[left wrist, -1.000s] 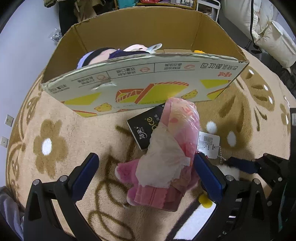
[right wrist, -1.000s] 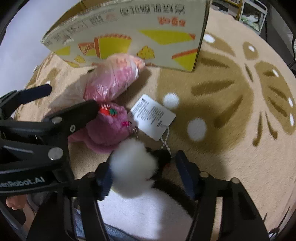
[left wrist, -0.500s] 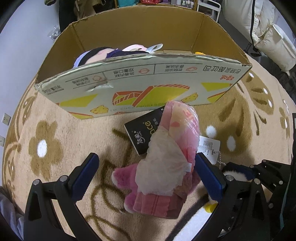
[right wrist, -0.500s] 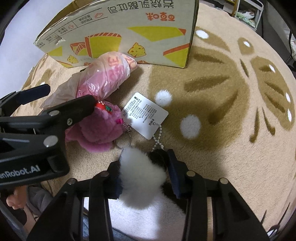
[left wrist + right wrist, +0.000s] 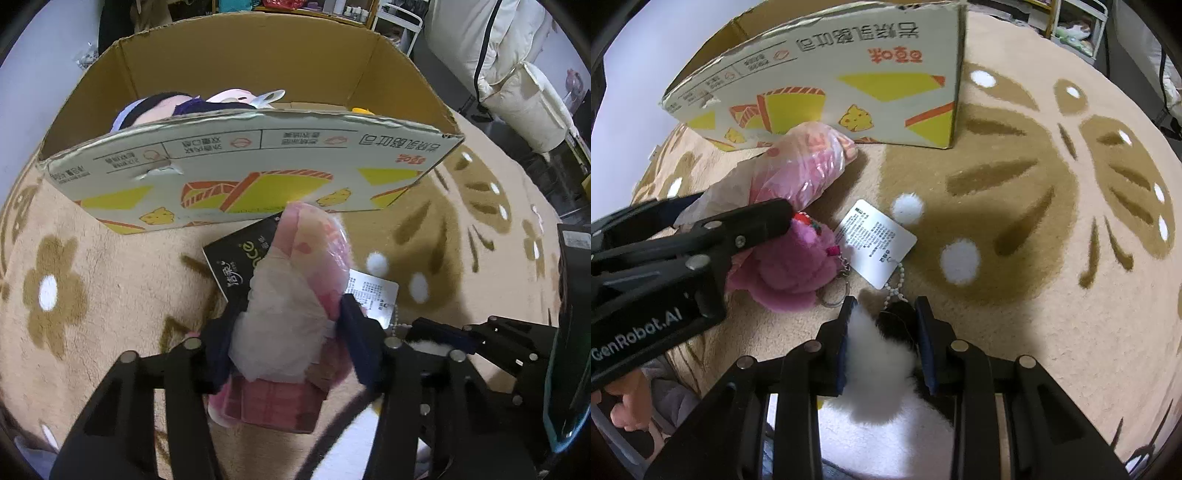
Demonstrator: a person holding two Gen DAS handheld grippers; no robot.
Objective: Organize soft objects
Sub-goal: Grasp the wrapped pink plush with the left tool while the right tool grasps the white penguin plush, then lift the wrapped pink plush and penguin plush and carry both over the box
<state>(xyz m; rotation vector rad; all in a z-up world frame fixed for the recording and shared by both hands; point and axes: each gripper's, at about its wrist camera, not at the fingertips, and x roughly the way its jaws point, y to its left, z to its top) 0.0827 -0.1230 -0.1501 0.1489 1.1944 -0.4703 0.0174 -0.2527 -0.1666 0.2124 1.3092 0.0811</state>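
My left gripper [image 5: 288,332] is shut on a pink soft toy in a clear plastic bag [image 5: 306,273], which lies on the rug in front of the cardboard box [image 5: 258,170]. The bagged toy also shows in the right wrist view [image 5: 805,166]. My right gripper [image 5: 884,332] is shut on a white and black plush [image 5: 879,354] with a white tag [image 5: 875,240] on a bead chain. A magenta plush [image 5: 790,269] lies between the two grippers. Soft toys [image 5: 177,105] lie inside the box.
A black packet [image 5: 236,262] lies under the bagged toy. The beige flower-pattern rug [image 5: 1052,221] stretches to the right. White bedding [image 5: 517,74] and a shelf stand behind the box.
My left gripper's fingers have closed from wide open onto the bagged pink toy. My right gripper has tightened on the white and black plush and lifted slightly.
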